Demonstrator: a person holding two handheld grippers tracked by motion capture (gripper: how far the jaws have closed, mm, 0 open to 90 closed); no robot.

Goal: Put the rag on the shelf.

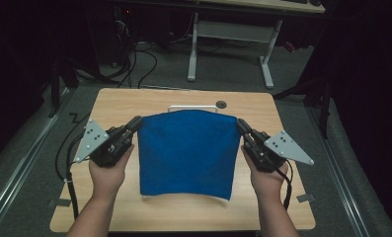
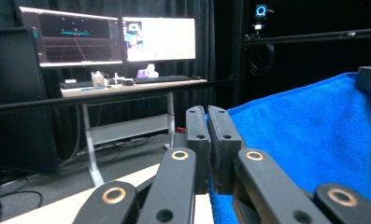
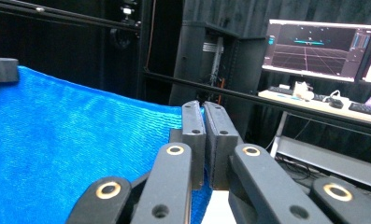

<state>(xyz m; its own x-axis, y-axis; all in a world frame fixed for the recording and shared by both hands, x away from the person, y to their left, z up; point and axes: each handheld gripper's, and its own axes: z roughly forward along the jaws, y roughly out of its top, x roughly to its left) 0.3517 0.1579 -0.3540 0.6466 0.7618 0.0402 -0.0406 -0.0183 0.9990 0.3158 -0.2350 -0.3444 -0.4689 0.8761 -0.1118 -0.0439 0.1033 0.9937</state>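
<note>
Two hand-held grippers hold one blue cloth (image 1: pixel 186 153) above the wooden table (image 1: pixel 119 103). The left hand-held gripper (image 1: pixel 136 122) has its jaws closed on the upper left corner of the cloth, and the right hand-held gripper (image 1: pixel 241 123) has its jaws closed on the upper right corner. The top edge of the cloth runs stretched between the two grip points. From that edge the cloth hangs toward the person; its lower edge lies near the front of the table, where a light underside shows as a thin strip.

Left gripper view: the jaws stand pressed together with blue fabric (image 2: pixel 309 135) pinched between them, and the cloth spreads to the right, up to the black tip of the other gripper at the frame edge. Right gripper view: the jaws are likewise closed on the fabric (image 3: pixel 71 140), which spreads to the left.

Each gripper sits in one hand of the person, left hand (image 1: pixel 107 173) and right hand (image 1: pixel 266 180), with forearms entering from the bottom of the high view. A white handle-shaped part (image 1: pixel 192 106) and a dark round grommet (image 1: pixel 221 104) lie on the table just behind the top edge of the cloth.
</note>
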